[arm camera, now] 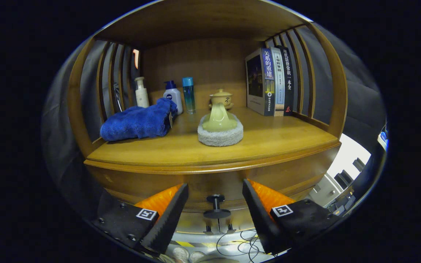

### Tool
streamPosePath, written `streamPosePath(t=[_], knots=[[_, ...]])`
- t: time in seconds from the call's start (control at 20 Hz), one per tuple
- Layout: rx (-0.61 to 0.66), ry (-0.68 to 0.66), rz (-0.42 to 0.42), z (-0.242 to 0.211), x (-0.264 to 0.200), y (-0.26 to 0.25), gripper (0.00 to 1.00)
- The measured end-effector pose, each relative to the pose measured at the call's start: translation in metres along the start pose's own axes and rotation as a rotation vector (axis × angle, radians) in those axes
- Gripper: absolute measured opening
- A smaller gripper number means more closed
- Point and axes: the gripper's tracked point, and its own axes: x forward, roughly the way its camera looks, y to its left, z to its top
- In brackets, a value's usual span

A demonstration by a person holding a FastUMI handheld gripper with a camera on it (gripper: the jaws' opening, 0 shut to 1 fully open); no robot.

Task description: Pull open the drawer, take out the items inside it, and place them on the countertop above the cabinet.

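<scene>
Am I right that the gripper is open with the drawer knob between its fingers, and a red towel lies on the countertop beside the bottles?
Not quite. The gripper view shows the towel is blue, not red. The rest holds: the gripper is open, the drawer knob sits between its fingers, and the towel lies on the countertop beside the bottles.

The gripper (215, 204) is open, the dark drawer knob (216, 206) between its fingers, low in the frame, below the countertop (269, 146)
</scene>
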Motion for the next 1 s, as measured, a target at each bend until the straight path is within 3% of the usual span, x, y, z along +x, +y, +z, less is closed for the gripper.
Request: streamPosePath(t=[0.4, 1.0], knots=[[-0.045, 0.000, -0.033, 0.004, -0.005, -0.005, 0.99], [0.019, -0.262, -0.041, 0.144, -0.116, -0.018, 0.99]])
